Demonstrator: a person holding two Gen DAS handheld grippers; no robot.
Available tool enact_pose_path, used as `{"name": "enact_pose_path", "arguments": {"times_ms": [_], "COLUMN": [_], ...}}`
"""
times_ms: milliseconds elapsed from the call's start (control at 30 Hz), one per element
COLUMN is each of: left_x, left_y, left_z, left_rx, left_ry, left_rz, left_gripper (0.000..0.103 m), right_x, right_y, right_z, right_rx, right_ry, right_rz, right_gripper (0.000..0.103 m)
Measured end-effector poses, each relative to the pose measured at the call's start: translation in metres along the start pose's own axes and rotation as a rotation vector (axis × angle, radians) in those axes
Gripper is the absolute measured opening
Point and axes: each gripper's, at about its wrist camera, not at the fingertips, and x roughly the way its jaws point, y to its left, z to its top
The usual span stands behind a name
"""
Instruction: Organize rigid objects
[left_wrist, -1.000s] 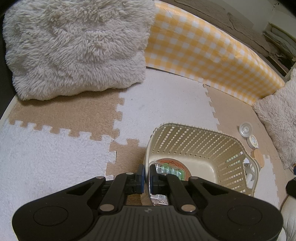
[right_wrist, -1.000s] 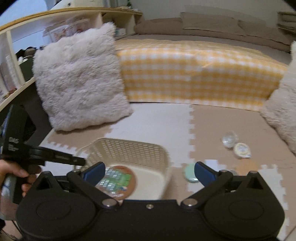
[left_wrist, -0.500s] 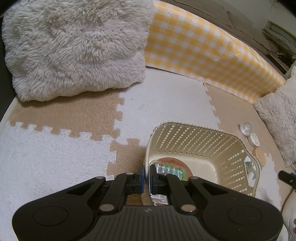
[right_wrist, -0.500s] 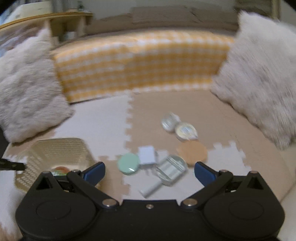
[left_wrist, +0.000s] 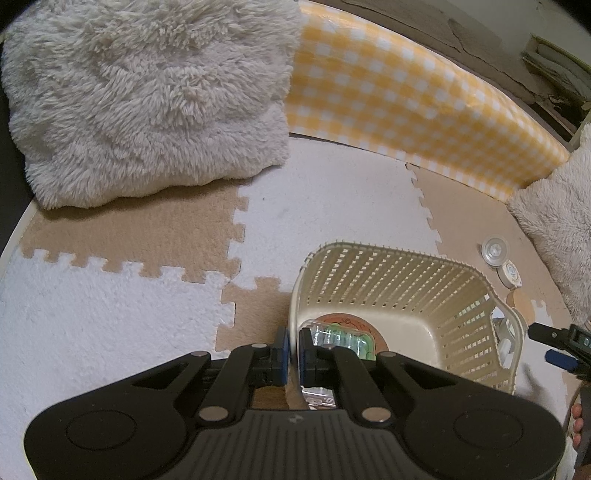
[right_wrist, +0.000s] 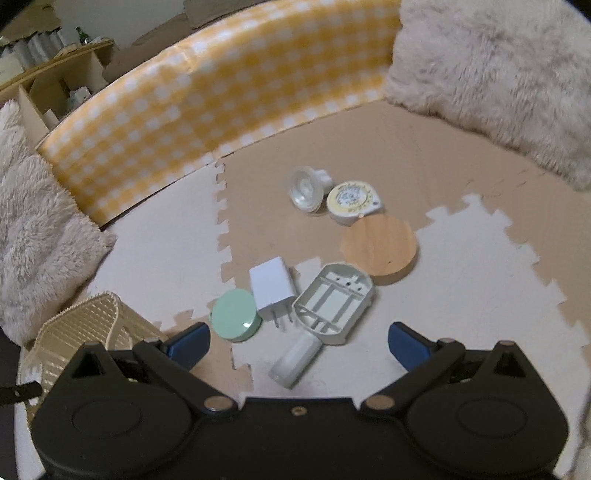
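Left claw: clenched on the near rim of the basket, one pad outside the wall, one inside, steadying it on the floor mat. Inside the basket lie a round orange-rimmed disc and a clear case with green contents.

Right claw: released, jaws spread wide and empty, hovering over the pile of loose items to the right of the basket. Directly between the jaws lie a white tube and an upturned grey tray, the tray's edge overlapping the tube. Just beside them: a white plug with prongs toward the camera, touching a mint tin. Farther off: a wooden disc, a yellow-labelled tin and a clear bulb.

Hazards, judged from this layout. The tube, tray, plug and mint tin are crowded together; a wide closure may catch two at once or nudge a neighbour aside. The tube is round and smooth and may roll or squirt out of the pads if gripped off-centre. The tray rests on the tube, so lifting either disturbs the other. The basket is light; a pull by the left claw could tip it and spill its contents.
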Motion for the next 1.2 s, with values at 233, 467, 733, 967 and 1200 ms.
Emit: {"name": "enact_pose_path", "arguments": {"times_ms": [233,467,733,967,1200], "left_x": [0.0,0.001,0.002,0.003,0.003], "left_y": [0.0,-0.001,0.0,-0.001,-0.003], "left_z": [0.0,0.0,0.0,0.001,0.001], "left_rx": [0.002,0.006,0.0,0.0,0.009], "left_ry": [0.0,0.001,0.003,0.009,0.017], "left_rz": [0.001,0.002,-0.001,0.002,0.018], "left_gripper": [0.005,0.005,0.005,0.005,0.004], "right_x": [0.02,0.034,0.04,0.034,0.011], "right_y": [-0.006,-0.009,-0.005,-0.013,-0.023], "right_z": [-0.002,-0.004,-0.007,-0.007,-0.001], "right_rx": [0.084,0.115,0.097,0.133,0.241], "right_ry": [0.053,0.077,0.061,0.074,0.009], "right_rz": [0.001,-0.033,-0.061,-0.05,-0.006], "right_gripper": [0.05,0.043,0.022,0.021,0.02]}}
